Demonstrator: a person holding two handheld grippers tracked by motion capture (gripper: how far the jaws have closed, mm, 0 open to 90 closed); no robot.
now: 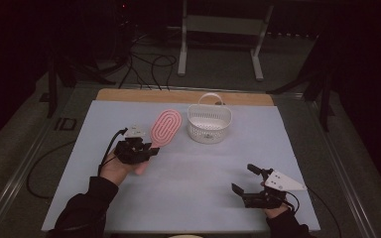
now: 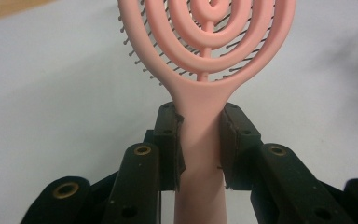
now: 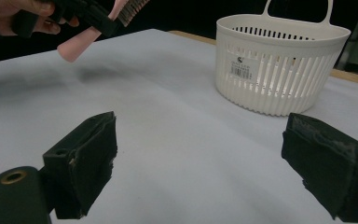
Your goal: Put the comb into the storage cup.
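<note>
Left tongs (image 2: 200, 140) pinch pink hairbrush (image 2: 205, 56) handle, frame center. Right tongs (image 3: 205, 163) spread, empty. White basket (image 3: 279, 65) upper right: barcode sticker, text unreadable.

This looks like a laboratory or a recording room, not a home. The wooden table (image 1: 129, 95) is covered with a plain pale grey sheet (image 1: 188, 198) and stands on a grey carpet floor (image 1: 218, 69). Loose black cables (image 1: 149, 64) lie on this floor behind the table. A white metal frame stand (image 1: 223, 25) is at the back, and the surroundings are dark.
</note>
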